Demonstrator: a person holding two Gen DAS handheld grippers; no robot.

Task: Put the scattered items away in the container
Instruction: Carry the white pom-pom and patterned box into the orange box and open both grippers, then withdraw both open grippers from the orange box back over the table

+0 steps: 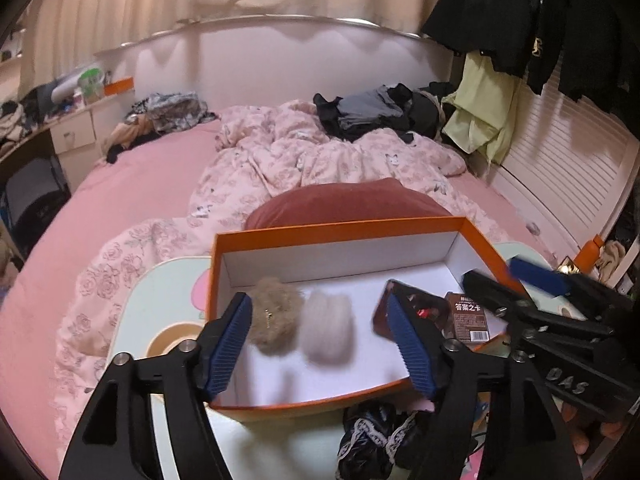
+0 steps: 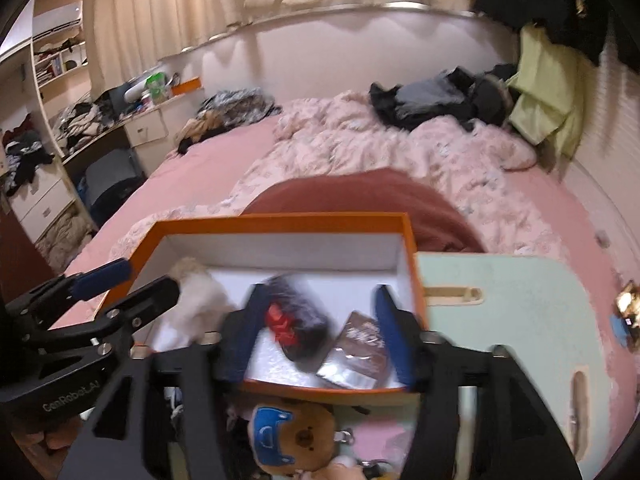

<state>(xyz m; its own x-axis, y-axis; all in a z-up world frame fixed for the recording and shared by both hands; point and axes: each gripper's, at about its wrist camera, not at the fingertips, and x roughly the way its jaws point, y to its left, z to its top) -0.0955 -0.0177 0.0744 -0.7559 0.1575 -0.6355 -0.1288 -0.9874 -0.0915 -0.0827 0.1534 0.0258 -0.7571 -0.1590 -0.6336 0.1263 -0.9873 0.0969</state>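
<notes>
An open orange box (image 1: 340, 230) with a white inside stands on a pale green lap table (image 1: 168, 280) on the bed. In it lie a tan fluffy pom (image 1: 276, 312), a pale fluffy pom (image 1: 328, 330), a dark phone-like case (image 1: 416, 312) and a brown card pack (image 1: 468, 316). My left gripper (image 1: 320, 344) is open and empty over the box's near half. My right gripper (image 2: 320, 332) is open and empty over the dark case (image 2: 298, 324) and brown pack (image 2: 360, 344) in the box (image 2: 280, 222). The right gripper also shows in the left wrist view (image 1: 516, 276).
In front of the box lie a black lace-trimmed cloth (image 1: 376, 440) and a brown bear plush with a blue patch (image 2: 292, 436). A red cushion (image 1: 348, 200) sits behind the box. A crumpled pink quilt (image 1: 320, 152) and clothes piles (image 1: 372, 112) cover the bed.
</notes>
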